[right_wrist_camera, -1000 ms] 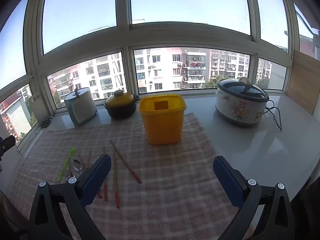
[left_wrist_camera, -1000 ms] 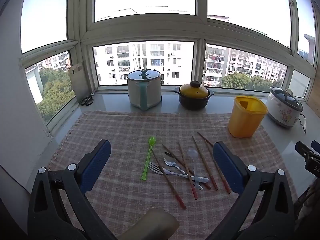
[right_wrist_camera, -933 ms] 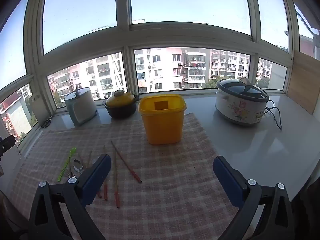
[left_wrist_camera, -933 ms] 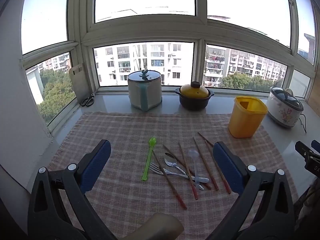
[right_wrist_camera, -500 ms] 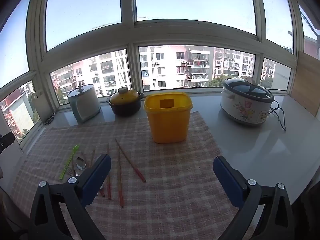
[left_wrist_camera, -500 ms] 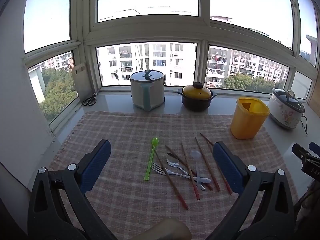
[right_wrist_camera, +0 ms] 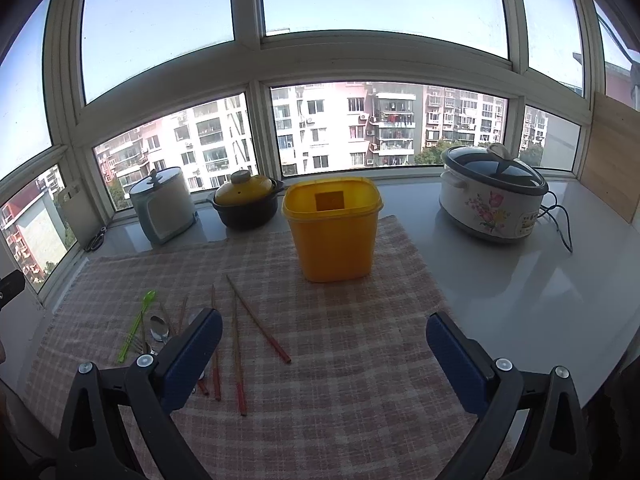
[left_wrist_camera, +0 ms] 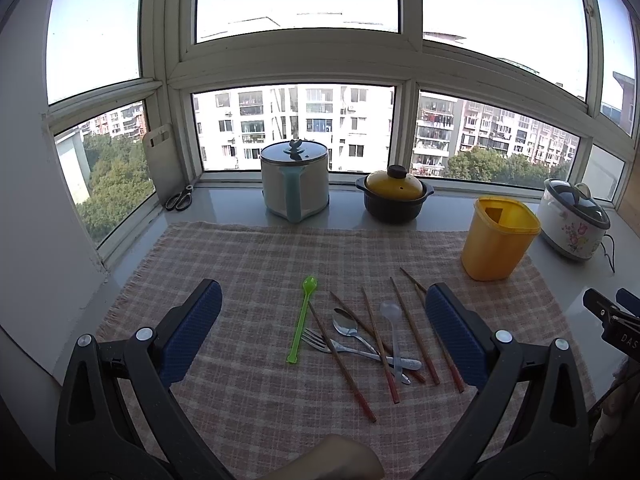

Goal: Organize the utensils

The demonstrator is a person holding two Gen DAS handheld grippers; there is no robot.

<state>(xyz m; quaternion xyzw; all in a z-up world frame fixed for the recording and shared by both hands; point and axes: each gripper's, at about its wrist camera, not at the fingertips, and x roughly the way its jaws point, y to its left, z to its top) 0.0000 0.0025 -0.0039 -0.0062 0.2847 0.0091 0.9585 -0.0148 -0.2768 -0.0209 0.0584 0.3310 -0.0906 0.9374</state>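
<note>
Both sets of tongs hang over the checked cloth, a woven pink-and-beige mat with a frayed edge, spread on the pale glossy tabletop. The left tongs are spread wide with nothing between their ribbed blue pads. The right tongs gape just as wide, also empty.

The landmark is the yellow plastic bin, a squarish tub with rounded corners and a rectangular slot in its lid. Near it, towards the left tongs, lies the heap of utensils. The slim translucent green spoon lies furthest from the bin, apart from the rest. Next come a steel fork and a shiny steel spoon, their handles crossing under a clear plastic spoon. Wooden chopsticks with red tips fan through the pile, some lying across the metal pieces. The chopstick closest to the bin rests on bare cloth, angled toward it.

Behind the bin on the tabletop stand a dark round casserole with a yellow domed lid and, beyond that, a tall cream pot with a steel lid. On the bin's other side sits a flower-printed cooker under a glass lid. Scissors lie in the far corner.
</note>
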